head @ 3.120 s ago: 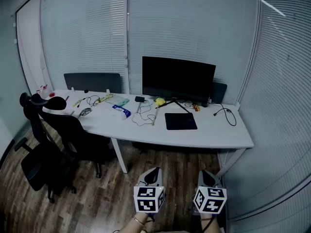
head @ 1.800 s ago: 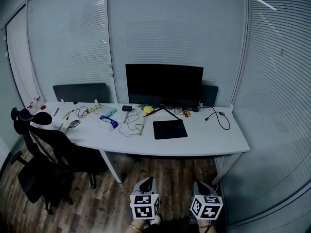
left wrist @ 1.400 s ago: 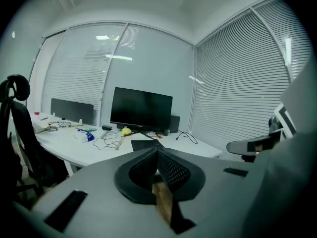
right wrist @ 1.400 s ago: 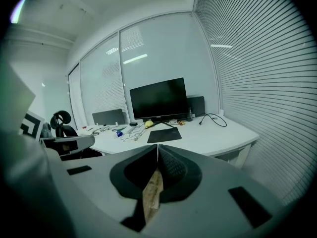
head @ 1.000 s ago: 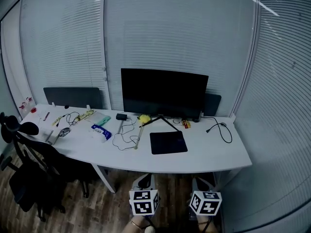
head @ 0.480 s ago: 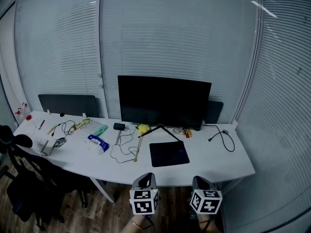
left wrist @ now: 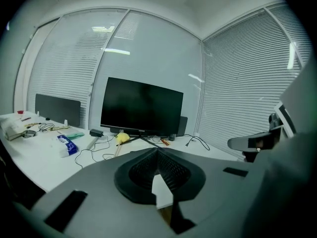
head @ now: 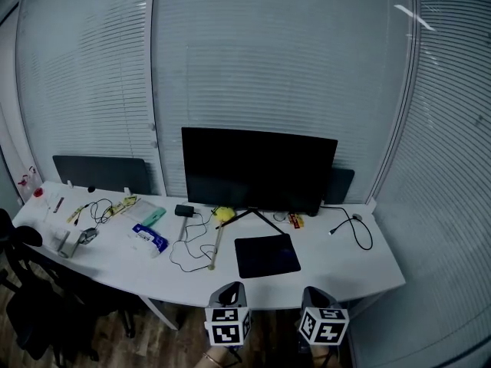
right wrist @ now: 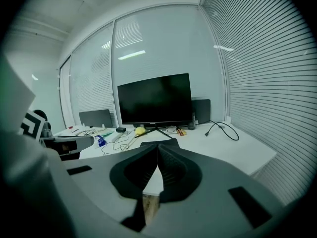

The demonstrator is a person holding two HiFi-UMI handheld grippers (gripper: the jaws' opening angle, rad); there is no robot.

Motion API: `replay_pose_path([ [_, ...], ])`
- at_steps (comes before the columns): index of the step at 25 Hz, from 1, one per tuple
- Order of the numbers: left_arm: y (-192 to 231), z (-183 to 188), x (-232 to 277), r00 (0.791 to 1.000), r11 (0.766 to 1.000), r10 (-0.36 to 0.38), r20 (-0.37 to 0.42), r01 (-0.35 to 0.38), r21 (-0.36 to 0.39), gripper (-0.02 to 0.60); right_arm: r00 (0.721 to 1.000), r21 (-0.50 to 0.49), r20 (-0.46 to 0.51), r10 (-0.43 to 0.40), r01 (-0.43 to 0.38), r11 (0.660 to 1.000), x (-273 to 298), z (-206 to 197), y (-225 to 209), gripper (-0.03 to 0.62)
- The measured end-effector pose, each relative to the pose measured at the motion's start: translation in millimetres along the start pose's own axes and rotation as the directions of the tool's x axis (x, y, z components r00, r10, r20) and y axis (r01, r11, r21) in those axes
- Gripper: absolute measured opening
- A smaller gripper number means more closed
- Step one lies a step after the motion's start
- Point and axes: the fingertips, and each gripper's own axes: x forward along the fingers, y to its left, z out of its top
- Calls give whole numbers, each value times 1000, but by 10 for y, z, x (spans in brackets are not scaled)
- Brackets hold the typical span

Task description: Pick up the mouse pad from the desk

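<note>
- Handling comes first: the mouse pad (head: 267,255) reads as a thin, flat, dark sheet. We judge it light, limp and not fragile, and it will probably droop from whichever edge is lifted.
- It lies flat on the white desk (head: 337,267), just in front of the foot of the monitor (head: 259,169), with its near edge close to the desk's front edge. Nothing rests on it. A yellow-headed stick (head: 215,245) lies just beside it on the left.
- Because the pad sits flush with the surface, there is little for jaws to get under.
- We would take it at the near edge or a near corner.
- One way, in our judgement, is to drag it toward the front edge until a strip overhangs, then pinch that strip from above and below.
- A pinch in the middle of the pad looks hopeless to us.
- Our left gripper (left wrist: 157,152) has its jaws fully together, tips meeting, with nothing between them. In the head view it hangs low in front of the desk, short of the pad and touching nothing.
- Our right gripper (right wrist: 157,150) is the same, with jaws pressed together and empty. It points across the desk toward the pad, which shows just beyond its tips.
- Whichever gripper we use will have to open its jaws before it can take the edge.
</note>
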Motion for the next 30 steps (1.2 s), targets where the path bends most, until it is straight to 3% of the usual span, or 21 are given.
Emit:
replay_pose_path([
  [9,1,-278,169,997,1000,13,-74,-14,-16,17,999,14,-40,-2,3,1000,208,-87,-147,34],
  [23,14,139,934,995,996,84,-61,-82,30,17,997,4,-18,68,-68,998,1026,393,-463,34],
  [30,60,329,1336,989,991,136,-66,-135,11,17,993,-13,-32,116,-116,993,1483,665,-602,34],
])
